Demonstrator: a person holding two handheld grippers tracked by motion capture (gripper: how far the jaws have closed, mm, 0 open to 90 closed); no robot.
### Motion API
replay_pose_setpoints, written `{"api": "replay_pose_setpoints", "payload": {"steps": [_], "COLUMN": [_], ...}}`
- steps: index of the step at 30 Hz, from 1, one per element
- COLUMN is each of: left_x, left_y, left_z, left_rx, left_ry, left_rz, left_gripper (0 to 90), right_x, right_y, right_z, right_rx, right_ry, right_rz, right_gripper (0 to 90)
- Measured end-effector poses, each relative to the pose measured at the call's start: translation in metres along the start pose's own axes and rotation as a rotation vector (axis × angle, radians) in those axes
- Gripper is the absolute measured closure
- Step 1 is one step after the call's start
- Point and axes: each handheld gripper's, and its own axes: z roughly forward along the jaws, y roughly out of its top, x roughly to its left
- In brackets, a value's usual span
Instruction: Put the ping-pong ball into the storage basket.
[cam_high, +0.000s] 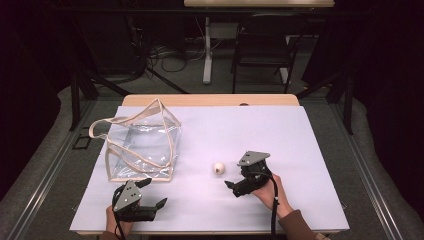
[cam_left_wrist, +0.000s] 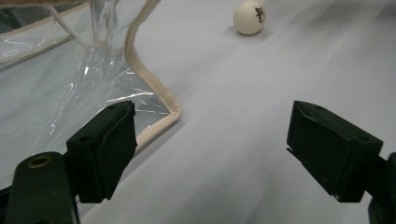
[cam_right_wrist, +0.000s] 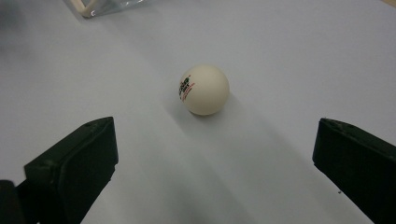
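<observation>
1. The little white ball (cam_right_wrist: 204, 89) sits on the table (cam_high: 300, 150), just in front of the right gripper (cam_high: 231, 187). Its jaws are wide apart and hold nothing.
2. The ball is round and light. If one jaw bumps it first, it can roll away.
3. If the jaws shut too fast or too high, the ball may pop out.
4. The clear bag (cam_high: 142, 145) lies to the left, apart from the ball. It looks floppy, and I cannot tell if its top is open enough for the ball.
5. The left gripper (cam_high: 155, 199) is also open and empty, near the bag's corner. It could push the soft bag flat.
</observation>
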Motion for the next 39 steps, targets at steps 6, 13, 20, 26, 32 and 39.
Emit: {"api": "replay_pose_setpoints", "payload": {"steps": [6, 13, 20, 26, 32, 39], "left_x": [0.0, -0.001, 0.0, 0.0, 0.0, 0.0], "left_y": [0.0, 0.001, 0.0, 0.001, 0.001, 0.001], "left_z": [0.0, 0.0, 0.0, 0.0, 0.0, 0.0], "left_rx": [-0.002, -0.005, -0.004, -0.006, -0.008, -0.01], "left_ry": [0.002, 0.004, 0.004, 0.003, 0.006, 0.007], "left_rz": [-0.003, 0.003, -0.001, 0.003, 0.002, 0.0], "left_gripper": [16.1, 16.1, 16.1, 16.1, 16.1, 16.1], "right_x": [-0.001, -0.001, -0.002, -0.002, -0.001, 0.0], "right_y": [0.003, 0.007, 0.013, 0.016, 0.02, 0.024], "right_z": [0.006, 0.01, 0.017, 0.022, 0.026, 0.036], "right_rx": [0.013, 0.022, 0.024, 0.028, 0.033, 0.049], "right_ry": [0.0, -0.003, 0.002, 0.005, 0.008, 0.019], "right_rz": [-0.006, -0.017, -0.012, -0.014, -0.021, -0.027], "right_gripper": [0.0, 0.0, 0.0, 0.0, 0.0, 0.0]}}
